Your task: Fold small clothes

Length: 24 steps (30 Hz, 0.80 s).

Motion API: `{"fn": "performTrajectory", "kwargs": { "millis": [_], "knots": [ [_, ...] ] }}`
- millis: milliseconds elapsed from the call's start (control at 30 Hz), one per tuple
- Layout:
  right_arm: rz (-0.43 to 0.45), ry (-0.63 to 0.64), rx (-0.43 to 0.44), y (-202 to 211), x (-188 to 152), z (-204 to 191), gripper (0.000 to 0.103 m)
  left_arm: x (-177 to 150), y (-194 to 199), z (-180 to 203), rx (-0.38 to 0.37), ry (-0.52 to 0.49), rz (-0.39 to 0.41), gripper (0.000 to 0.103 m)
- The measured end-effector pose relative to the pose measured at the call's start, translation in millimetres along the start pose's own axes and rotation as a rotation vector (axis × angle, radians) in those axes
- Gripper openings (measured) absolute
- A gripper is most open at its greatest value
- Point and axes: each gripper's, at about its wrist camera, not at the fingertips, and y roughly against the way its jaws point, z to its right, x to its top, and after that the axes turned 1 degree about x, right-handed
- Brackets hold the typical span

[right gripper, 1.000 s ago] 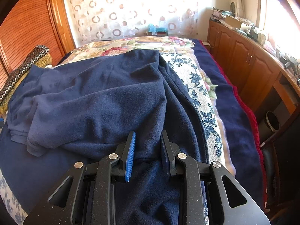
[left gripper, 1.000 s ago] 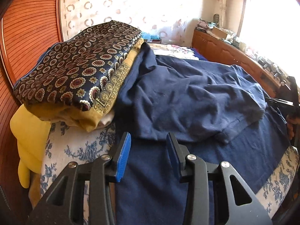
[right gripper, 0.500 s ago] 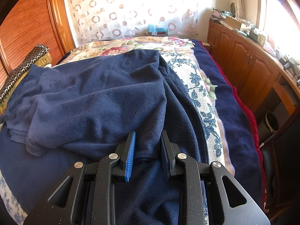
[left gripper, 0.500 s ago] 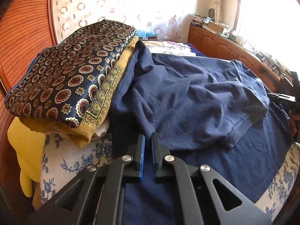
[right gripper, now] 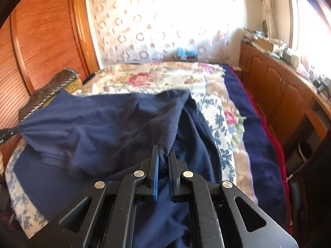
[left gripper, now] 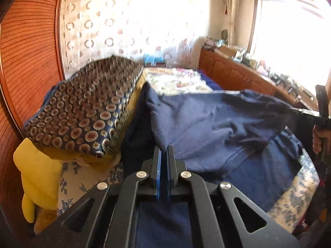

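A navy blue garment [left gripper: 217,128] lies spread over a dark blue blanket on the bed; it also shows in the right wrist view [right gripper: 107,128]. My left gripper [left gripper: 164,152] is shut on a corner of the garment and holds it raised off the bed. My right gripper [right gripper: 163,150] is shut on the opposite corner, with cloth bunched between its blue pads, and is also raised. The garment hangs stretched between the two grippers. The right gripper and the hand holding it show at the right edge of the left wrist view [left gripper: 320,111].
A stack of folded patterned and yellow bedding [left gripper: 82,113] lies at the left against a wooden headboard [left gripper: 26,62]. A floral quilt [right gripper: 161,76] covers the far bed. Wooden cabinets [right gripper: 279,95] line the right side under a bright window.
Both grippers have closed on the garment's corners, the left first. Both have lifted, pulling the near edge of the garment up off the bed and taut between them.
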Motion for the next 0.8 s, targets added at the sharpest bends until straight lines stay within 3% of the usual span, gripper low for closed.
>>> {"fn": "performTrajectory", "kwargs": {
  "millis": [167, 367, 600, 800],
  "knots": [
    [0.052, -0.002, 0.028, 36, -4, 0, 0.004, 2, 29, 1, -0.033, 0.026, 0.058, 0.001],
    [0.061, 0.000, 0.045, 71, -25, 4, 0.004, -13, 51, -5, -0.045, 0.056, 0.075, 0.001],
    [-0.028, 0.006, 0.022, 61, -67, 5, 0.004, -49, 27, -14, 0.029, 0.083, -0.019, 0.001],
    [-0.067, -0.031, 0.009, 44, -83, 11, 0.005, -71, 17, -14, 0.046, 0.084, -0.068, 0.002]
  ]
}}
